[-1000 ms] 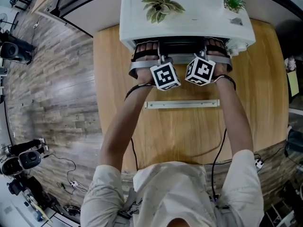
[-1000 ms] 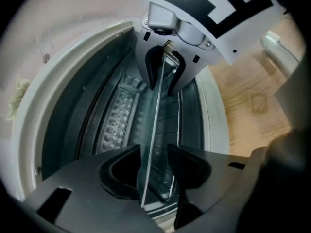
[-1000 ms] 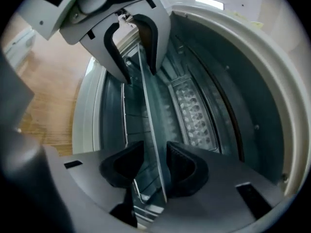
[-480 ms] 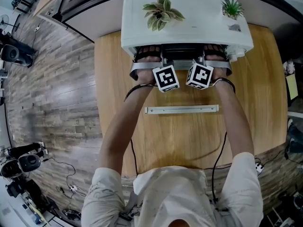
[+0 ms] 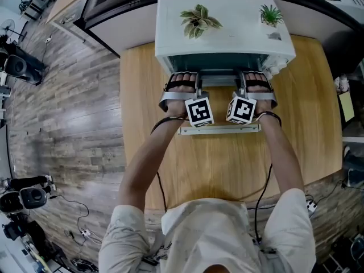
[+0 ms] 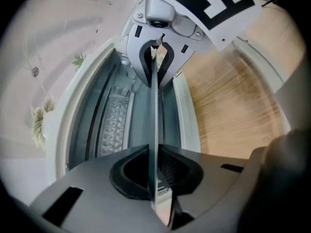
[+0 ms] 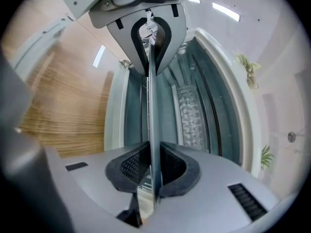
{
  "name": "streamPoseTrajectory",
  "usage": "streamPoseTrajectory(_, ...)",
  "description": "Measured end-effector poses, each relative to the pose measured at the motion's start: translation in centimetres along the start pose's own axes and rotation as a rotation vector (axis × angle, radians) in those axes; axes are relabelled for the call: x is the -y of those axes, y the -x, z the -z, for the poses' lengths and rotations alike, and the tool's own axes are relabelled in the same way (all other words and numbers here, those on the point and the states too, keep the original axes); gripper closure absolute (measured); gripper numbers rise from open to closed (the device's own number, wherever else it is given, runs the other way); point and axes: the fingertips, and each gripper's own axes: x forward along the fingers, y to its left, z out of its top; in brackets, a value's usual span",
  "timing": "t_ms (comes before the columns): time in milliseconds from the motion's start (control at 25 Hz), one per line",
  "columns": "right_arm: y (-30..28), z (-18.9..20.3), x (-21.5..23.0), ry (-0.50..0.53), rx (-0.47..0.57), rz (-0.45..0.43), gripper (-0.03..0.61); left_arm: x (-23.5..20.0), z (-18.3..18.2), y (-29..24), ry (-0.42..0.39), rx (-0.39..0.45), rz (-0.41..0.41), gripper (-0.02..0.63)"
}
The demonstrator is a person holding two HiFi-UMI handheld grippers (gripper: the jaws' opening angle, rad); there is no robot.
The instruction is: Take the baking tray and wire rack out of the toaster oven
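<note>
The left gripper (image 6: 154, 176) and right gripper (image 7: 151, 171) have just clamped onto the baking tray's (image 6: 153, 115) thin edge and drawn back from the toaster oven (image 5: 227, 33). Tray removal looks under way.

Looking down in the head view, we see only the top of the toaster oven (image 5: 227, 24), so its cavity is hidden. Hands and marker cubes cover the jaw tips of the left hand-held gripper (image 5: 197, 83) and the right hand-held gripper (image 5: 240, 83). Both gripper views show the clamped metal sheet (image 6: 154, 106) edge-on, and we cannot tell tray from rack. The sticker (image 5: 274, 36) on the oven is too small to read.
</note>
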Motion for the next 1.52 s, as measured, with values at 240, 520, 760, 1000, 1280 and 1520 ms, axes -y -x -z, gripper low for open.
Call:
streamPoseTrajectory(240, 4.0, -0.3, -1.4, 0.012, -0.006, 0.012, 0.522, 1.7, -0.6, 3.9, -0.01, 0.023, 0.013, 0.568)
streamPoseTrajectory(520, 9.2, -0.8, -3.1, 0.028, -0.014, 0.022, 0.526, 3.5, -1.3, 8.7, -0.014, 0.058, 0.026, 0.568)
streamPoseTrajectory(760, 14.6, -1.4, -5.5, 0.019, -0.012, 0.021, 0.528, 6.0, -1.9, 13.9, -0.033, 0.09, 0.029, 0.566)
streamPoseTrajectory(1000, 17.9, -1.6, -7.4, 0.004, -0.022, 0.021, 0.528, 7.9, -2.4, 16.9, -0.047, 0.116, 0.028, 0.566)
streamPoseTrajectory(1280, 19.5, 0.1, -8.1, -0.042, -0.081, 0.029, 0.528, 8.3, -4.2, 17.4, -0.099, 0.171, 0.018, 0.565)
streamPoseTrajectory(1520, 22.4, 6.4, -8.7, -0.093, -0.208, 0.036, 0.528, 8.9, -11.2, 17.6, -0.144, 0.306, 0.043, 0.565)
